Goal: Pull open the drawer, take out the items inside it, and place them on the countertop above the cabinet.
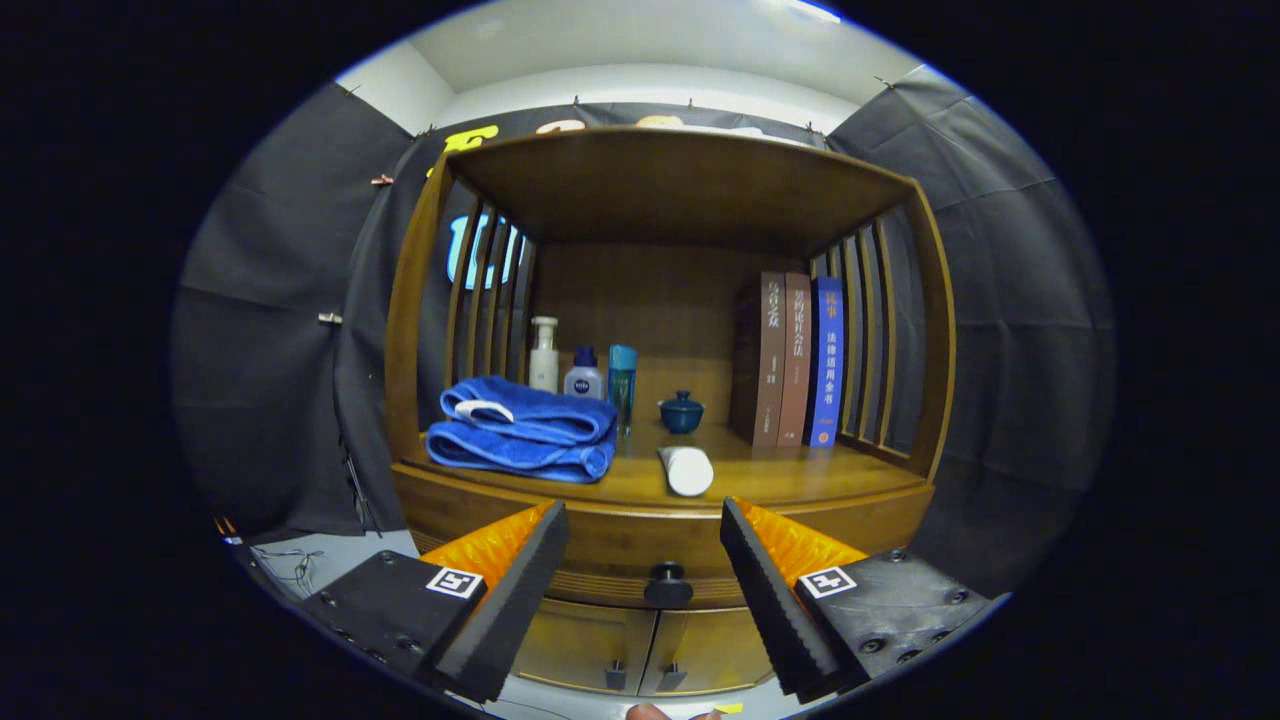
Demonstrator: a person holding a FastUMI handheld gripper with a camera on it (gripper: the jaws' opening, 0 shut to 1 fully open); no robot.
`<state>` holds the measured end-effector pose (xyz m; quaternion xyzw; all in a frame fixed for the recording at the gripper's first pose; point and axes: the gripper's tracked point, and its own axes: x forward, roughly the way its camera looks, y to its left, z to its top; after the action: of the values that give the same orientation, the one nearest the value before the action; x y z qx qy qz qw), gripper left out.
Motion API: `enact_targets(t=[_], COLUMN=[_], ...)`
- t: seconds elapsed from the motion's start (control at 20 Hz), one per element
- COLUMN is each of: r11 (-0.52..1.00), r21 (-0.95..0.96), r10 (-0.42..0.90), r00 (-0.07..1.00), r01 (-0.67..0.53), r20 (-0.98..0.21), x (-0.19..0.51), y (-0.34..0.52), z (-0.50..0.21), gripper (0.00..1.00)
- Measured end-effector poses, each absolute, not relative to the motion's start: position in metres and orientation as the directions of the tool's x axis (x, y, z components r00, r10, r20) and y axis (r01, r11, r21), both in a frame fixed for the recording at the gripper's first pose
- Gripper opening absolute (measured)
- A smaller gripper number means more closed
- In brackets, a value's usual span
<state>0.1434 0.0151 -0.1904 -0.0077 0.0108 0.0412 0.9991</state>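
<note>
My gripper point(645, 560) hangs with fingers spread wide, nothing between them but the drawer knob point(667, 583) just ahead (drawer shut, contents hidden); a white tube point(686, 470) lies on the countertop point(800, 480) beyond.

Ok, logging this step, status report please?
Gripper open, empty, lined up on drawer knob. Drawer shut. Path to knob unobstructed.

I see my tongs point(645, 560) as two wedge-shaped fingers with ribbed inner pads point(520, 590), standing spread apart. Each finger sits on a dark, blocky mount fixed with small screws point(868, 645), and each mount carries a square white tag with a black pattern point(455, 582).
</note>
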Motion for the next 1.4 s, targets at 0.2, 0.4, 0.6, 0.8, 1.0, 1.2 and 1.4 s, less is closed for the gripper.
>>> enact_targets(t=[0.2,0.4,0.6,0.8,1.0,1.2,1.4], r11=[0.997,0.997,0.998,0.998,0.997,0.996,0.997], r21=[-0.005,0.016,0.004,0.02,0.041,0.04,0.028], r10=[0.077,0.076,0.063,0.064,0.058,0.074,0.073], r00=[0.997,0.996,0.996,0.995,0.996,0.996,0.995], r01=[-0.077,-0.077,-0.064,-0.065,-0.06,-0.076,-0.075], r20=[0.022,0.038,0.064,0.073,0.062,0.058,0.067], x=[0.128,0.114,0.105,0.094,0.089,0.086,0.086], y=[0.011,0.006,-0.002,-0.003,-0.006,-0.002,-0.001], z=[-0.14,-0.106,-0.073,-0.058,-0.053,-0.048,-0.044], gripper=[0.99,0.99,0.99,0.99,0.99,0.99,0.99])
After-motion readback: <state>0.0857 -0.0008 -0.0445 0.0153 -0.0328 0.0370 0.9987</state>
